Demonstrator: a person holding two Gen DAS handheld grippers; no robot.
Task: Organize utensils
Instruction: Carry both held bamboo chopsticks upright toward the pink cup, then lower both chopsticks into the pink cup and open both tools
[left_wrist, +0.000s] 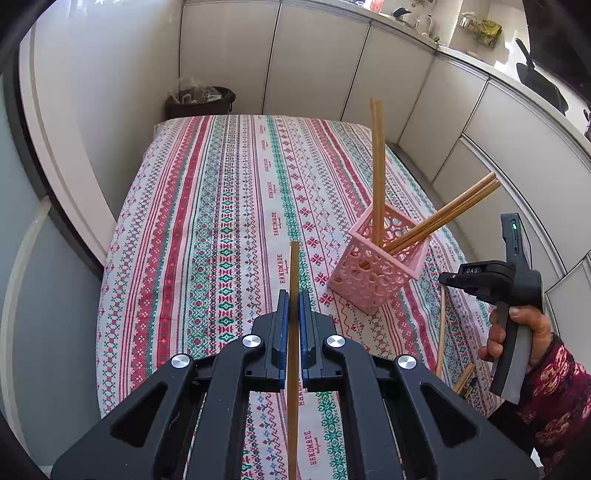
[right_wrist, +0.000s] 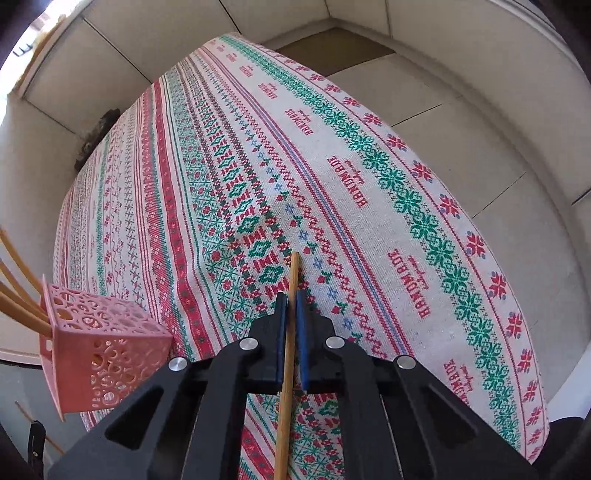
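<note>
My left gripper (left_wrist: 294, 293) is shut on a wooden chopstick (left_wrist: 293, 369) that runs straight between its blue pads and sticks out past them, above the patterned tablecloth (left_wrist: 221, 221). To its right stands a pink lattice holder (left_wrist: 376, 269) with several chopsticks (left_wrist: 377, 166) leaning in it. My right gripper (right_wrist: 290, 295) is shut on another chopstick (right_wrist: 287, 362), close over the cloth (right_wrist: 369, 184). The holder (right_wrist: 107, 350) is at its lower left. In the left wrist view the right gripper (left_wrist: 445, 278), in a hand (left_wrist: 517, 332), carries that chopstick (left_wrist: 440, 332) hanging down beside the holder.
One more chopstick (left_wrist: 463, 376) lies near the table's right edge. A dark bin (left_wrist: 201, 99) stands beyond the far end of the table. White cabinets (left_wrist: 406, 74) under a cluttered counter run along the back and right side.
</note>
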